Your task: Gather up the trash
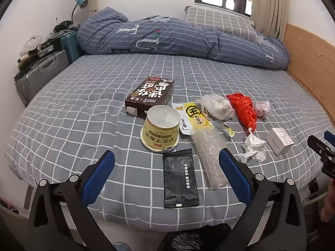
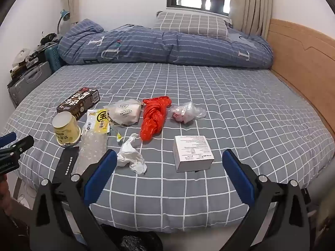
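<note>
Trash lies on the grey checked bed (image 1: pixel 83 108). In the left wrist view: a black wrapper (image 1: pixel 180 179), a yellow paper cup (image 1: pixel 161 129), a brown snack box (image 1: pixel 150 96), a yellow packet (image 1: pixel 194 117), clear bubble wrap (image 1: pixel 209 156), a white mask (image 1: pixel 217 105), a red plastic bag (image 1: pixel 245 110), a crumpled tissue (image 1: pixel 254 148) and a small white box (image 1: pixel 279 141). My left gripper (image 1: pixel 166 156) is open above the black wrapper. My right gripper (image 2: pixel 169 156) is open, between the tissue (image 2: pixel 132 156) and the white box (image 2: pixel 191 156), holding nothing.
A rolled blue duvet (image 1: pixel 178 39) and a pillow (image 1: pixel 219 21) lie at the far side. A wooden headboard (image 1: pixel 309 62) runs along the right. Suitcases (image 1: pixel 39 75) stand at the left. A black bag (image 1: pixel 188 240) sits below the bed's near edge. A clear wrapper (image 2: pixel 186 112) lies by the red bag.
</note>
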A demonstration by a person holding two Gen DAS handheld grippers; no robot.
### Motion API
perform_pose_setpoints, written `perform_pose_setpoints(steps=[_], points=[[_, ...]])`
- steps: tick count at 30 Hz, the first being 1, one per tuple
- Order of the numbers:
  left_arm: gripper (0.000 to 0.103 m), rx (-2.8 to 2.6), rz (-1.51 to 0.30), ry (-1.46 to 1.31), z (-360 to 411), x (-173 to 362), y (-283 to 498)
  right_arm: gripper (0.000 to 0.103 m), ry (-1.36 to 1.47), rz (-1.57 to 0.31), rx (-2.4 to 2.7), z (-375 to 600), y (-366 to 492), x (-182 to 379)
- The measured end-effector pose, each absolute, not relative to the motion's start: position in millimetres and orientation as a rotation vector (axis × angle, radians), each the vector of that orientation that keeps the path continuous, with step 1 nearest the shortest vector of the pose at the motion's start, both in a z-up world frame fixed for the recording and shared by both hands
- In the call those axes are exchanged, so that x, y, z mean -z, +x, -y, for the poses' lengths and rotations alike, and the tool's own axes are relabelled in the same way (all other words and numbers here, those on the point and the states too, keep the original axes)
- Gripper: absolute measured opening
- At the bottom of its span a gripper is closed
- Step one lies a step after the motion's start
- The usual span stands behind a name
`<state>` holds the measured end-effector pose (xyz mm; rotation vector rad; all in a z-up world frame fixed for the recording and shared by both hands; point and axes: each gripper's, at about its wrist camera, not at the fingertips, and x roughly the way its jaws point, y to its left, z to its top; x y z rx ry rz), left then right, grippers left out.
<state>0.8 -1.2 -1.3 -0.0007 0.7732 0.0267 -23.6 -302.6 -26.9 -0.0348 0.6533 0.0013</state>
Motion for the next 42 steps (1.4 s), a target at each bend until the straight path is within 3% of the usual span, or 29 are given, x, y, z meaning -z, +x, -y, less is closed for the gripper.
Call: perform_pose_setpoints(steps=[42], points=[[0.097, 0.012, -0.782, -0.033, 4.3, 7.1, 7.7, 0.097, -0.006, -0.649, 0.000, 304.4, -21.6, 32.4]])
